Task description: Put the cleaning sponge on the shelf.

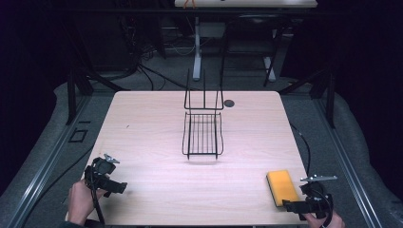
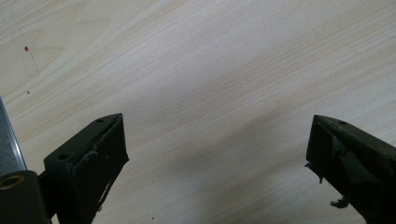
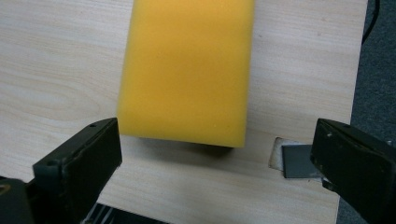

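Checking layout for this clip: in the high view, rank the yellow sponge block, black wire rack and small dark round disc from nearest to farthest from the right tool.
1. Yellow sponge block, just ahead of the right tool, near the table's right edge.
2. Black wire rack, mid-table.
3. Small dark round disc, far side, beside the rack's upright frame.

The yellow sponge (image 3: 184, 70) is cut off by the top edge of the right gripper view, so its far end is not seen there. In the high view, its near end is covered by the right gripper (image 1: 297, 205), and the hand (image 1: 325, 221) behind that gripper is cropped by the bottom edge. The left hand (image 1: 81, 202) is likewise cut at the wrist. Beyond the table (image 1: 142, 123), the room is lost in darkness. What the small dark disc (image 1: 229, 103) beside the wire rack (image 1: 203, 128) is cannot be told.
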